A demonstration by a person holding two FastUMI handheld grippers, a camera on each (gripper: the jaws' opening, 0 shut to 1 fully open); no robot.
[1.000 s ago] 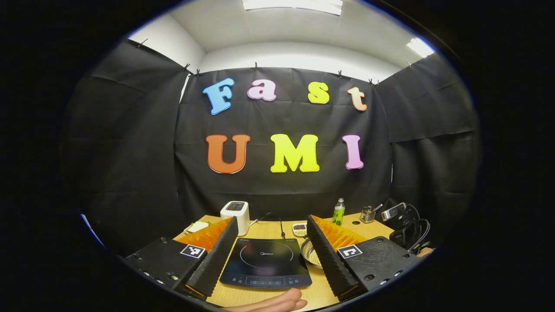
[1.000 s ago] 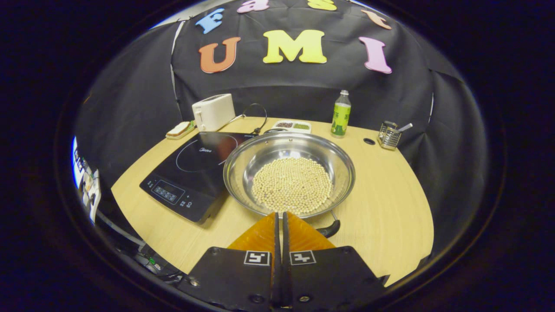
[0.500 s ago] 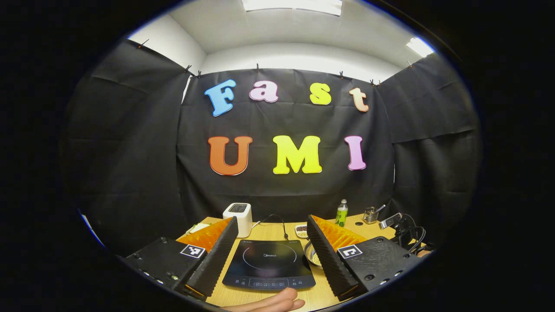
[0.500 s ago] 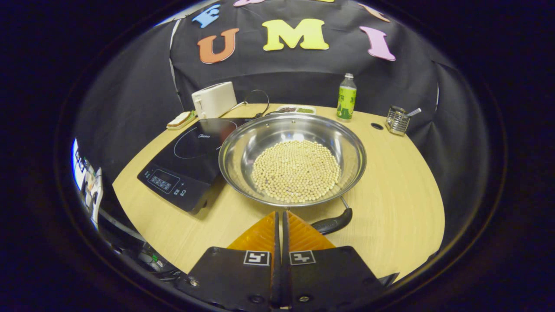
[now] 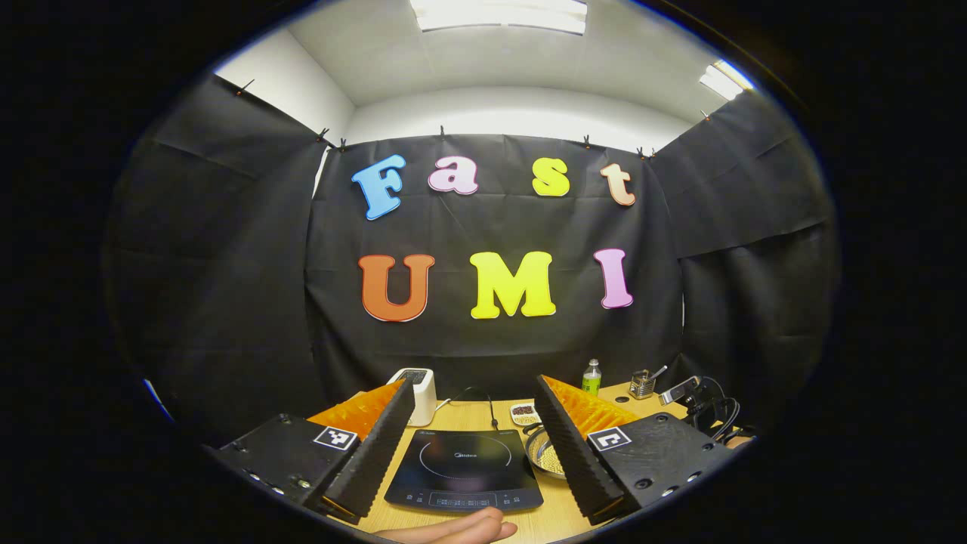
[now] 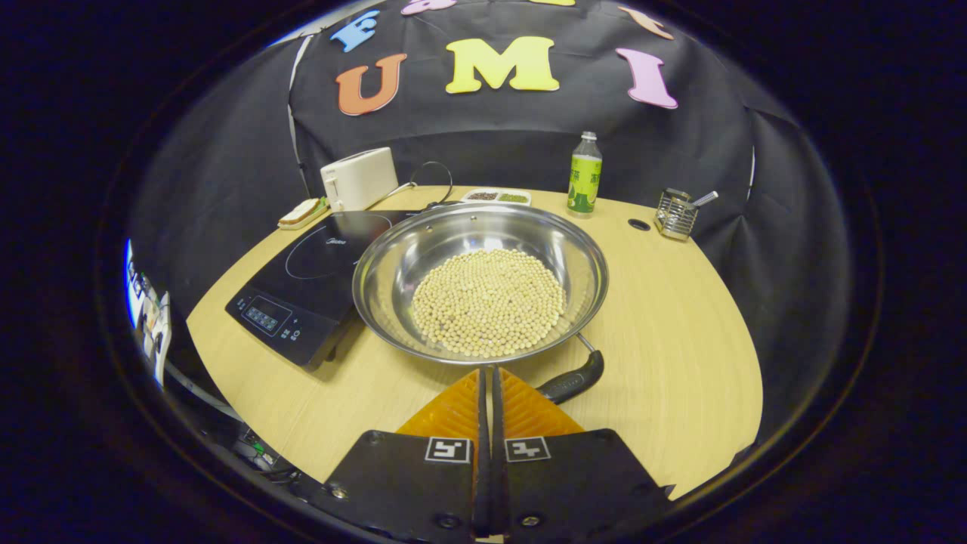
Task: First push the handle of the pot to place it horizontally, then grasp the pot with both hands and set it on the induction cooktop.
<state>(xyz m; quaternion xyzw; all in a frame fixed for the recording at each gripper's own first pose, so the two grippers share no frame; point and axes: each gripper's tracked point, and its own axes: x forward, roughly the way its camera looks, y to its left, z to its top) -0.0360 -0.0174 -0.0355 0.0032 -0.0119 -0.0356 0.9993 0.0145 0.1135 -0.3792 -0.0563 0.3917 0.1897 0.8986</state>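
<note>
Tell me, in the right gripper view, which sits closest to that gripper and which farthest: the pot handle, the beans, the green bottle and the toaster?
1. Pot handle: just right of the right gripper.
2. Beans: straight ahead, in the pot.
3. Toaster and green bottle: both at the table's far edge, toaster on the left, bottle on the right; too close to rank.

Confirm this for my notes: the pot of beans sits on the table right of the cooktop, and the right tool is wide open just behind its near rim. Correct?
Not quite. The right tool is shut, its fingers pressed together with nothing between them, as the right gripper view shows. The rest holds: the pot of beans sits on the table right of the cooktop, the tool just behind its near rim.
</note>
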